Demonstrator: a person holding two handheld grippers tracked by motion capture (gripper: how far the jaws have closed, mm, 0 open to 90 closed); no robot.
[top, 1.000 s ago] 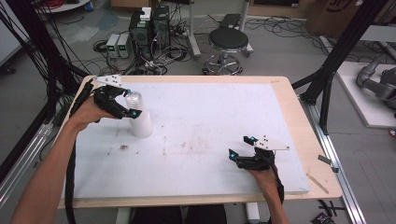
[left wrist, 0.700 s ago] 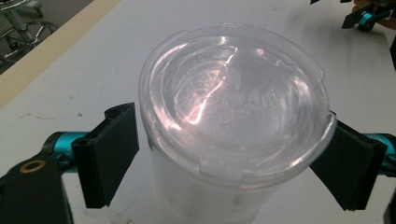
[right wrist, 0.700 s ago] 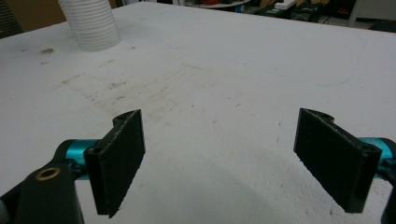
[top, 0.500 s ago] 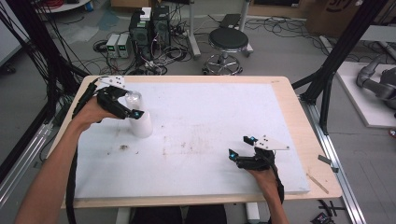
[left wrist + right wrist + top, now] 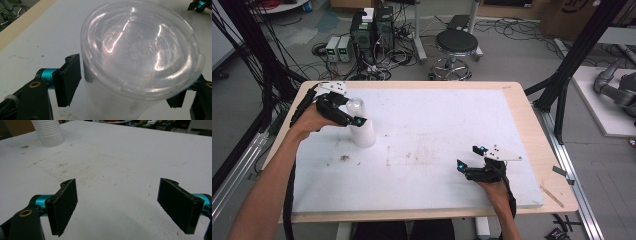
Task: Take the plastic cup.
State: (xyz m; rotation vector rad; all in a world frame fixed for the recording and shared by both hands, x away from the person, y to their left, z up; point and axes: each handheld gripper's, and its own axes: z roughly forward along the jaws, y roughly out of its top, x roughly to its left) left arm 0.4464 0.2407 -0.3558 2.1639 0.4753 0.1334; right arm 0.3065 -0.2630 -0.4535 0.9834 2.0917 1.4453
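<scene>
**L jaws closing round lidded cup; grip not yet confirmed**

Status: my left gripper (image 5: 346,114) straddles the cup (image 5: 362,134) just under its clear lid (image 5: 140,50). Cup stands upright on the white board (image 5: 432,125), between my L jaws. Jaws have just been closing w/ the cup between them. In the left gripper view, the near pad (image 5: 68,80) sits right at the cup wall, beside the lid rim, w/ what looks like a thin sliver of gap; the far pad is mostly hidden behind the lid. So: nearly on, not clamped as far as I can see.

My right gripper (image 5: 471,158) rests low on the board, well apart from the cup, jaws spread wide, nothing between them; cup shows far ahead of them in the right gripper view.

Progress, my judgement: approach and straddle done. Left to do: finish the squeeze, confirm hold, then lift or deal w/ the lid. R side has no part yet.
</scene>
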